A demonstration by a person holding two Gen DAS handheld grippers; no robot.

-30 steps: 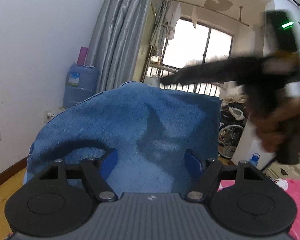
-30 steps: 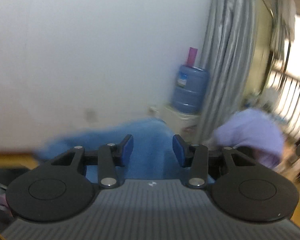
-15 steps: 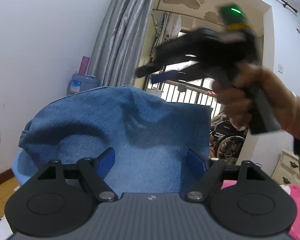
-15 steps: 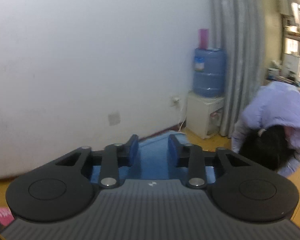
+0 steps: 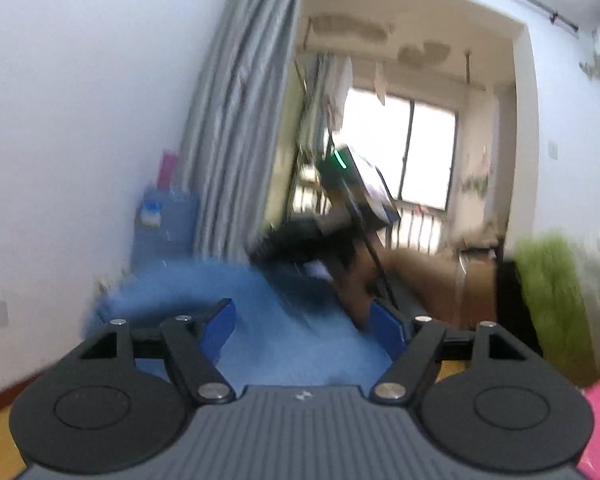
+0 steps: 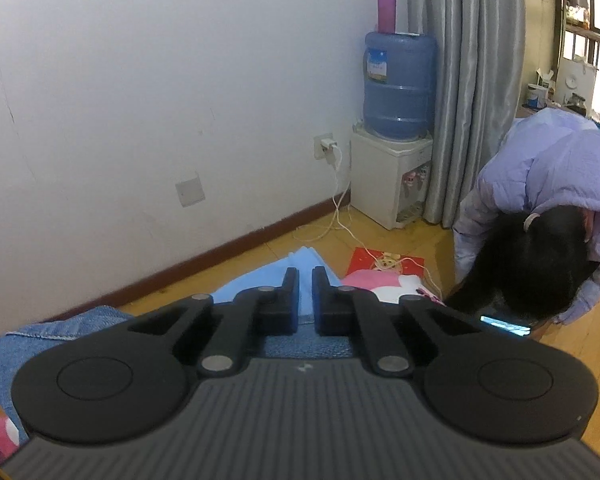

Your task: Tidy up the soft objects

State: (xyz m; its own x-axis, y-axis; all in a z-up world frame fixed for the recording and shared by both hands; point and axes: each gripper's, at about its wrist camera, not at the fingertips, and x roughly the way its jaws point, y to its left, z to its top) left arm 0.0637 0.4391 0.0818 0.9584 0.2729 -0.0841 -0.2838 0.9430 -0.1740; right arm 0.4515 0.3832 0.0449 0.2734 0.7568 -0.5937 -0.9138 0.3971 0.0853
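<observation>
Blue towel [image 5: 284, 344] fills lower centre of the left wrist view, blurred, between the spread fingers of the left tool [image 5: 306, 324]. Room: white wall, grey curtain [image 6: 468, 80], water dispenser [image 6: 396, 136], wooden floor [image 6: 580, 360]. A person in a lilac jacket [image 6: 548, 176] bends at right. Compared with 0.5 s ago, the towel sits lower in frame and the right tool [image 6: 306, 300] has narrowed. It is nearly closed; whether it pinches towel [image 6: 306, 346] cannot be determined.
</observation>
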